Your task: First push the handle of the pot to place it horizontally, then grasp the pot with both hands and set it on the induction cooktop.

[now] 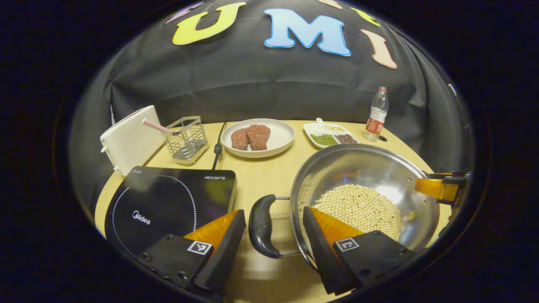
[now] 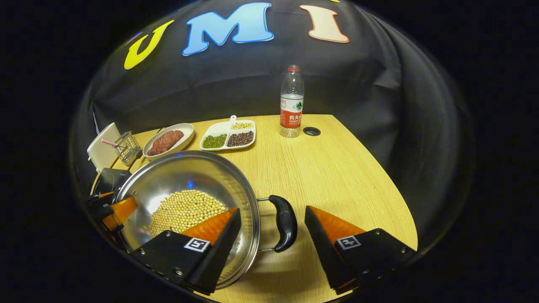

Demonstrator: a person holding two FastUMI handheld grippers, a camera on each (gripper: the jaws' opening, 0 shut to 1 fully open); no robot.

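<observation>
A steel pot (image 1: 370, 168) (image 2: 185, 172) holding pale soybeans stands on the wooden table. Its two black handles stick out sideways. My left gripper (image 1: 273, 213) is open, and one handle (image 1: 262, 225) lies between its fingers without touching them; the inner finger (image 1: 324, 240) reaches over the pot's rim. My right gripper (image 2: 273, 212) is open too, straddling the opposite handle (image 2: 284, 229), with its left finger (image 2: 219, 235) over the rim. Each gripper appears at the pot's far side in the other's view. The black induction cooktop (image 1: 168, 202) (image 2: 110, 179) sits just left of the pot.
Behind the pot are a plate of meat (image 1: 257, 136), a divided dish of beans (image 1: 330, 134) and a water bottle (image 2: 291, 103). A wire basket (image 1: 186, 139) and white board (image 1: 128, 141) stand behind the cooktop. Bare table (image 2: 337, 168) stretches right of the pot.
</observation>
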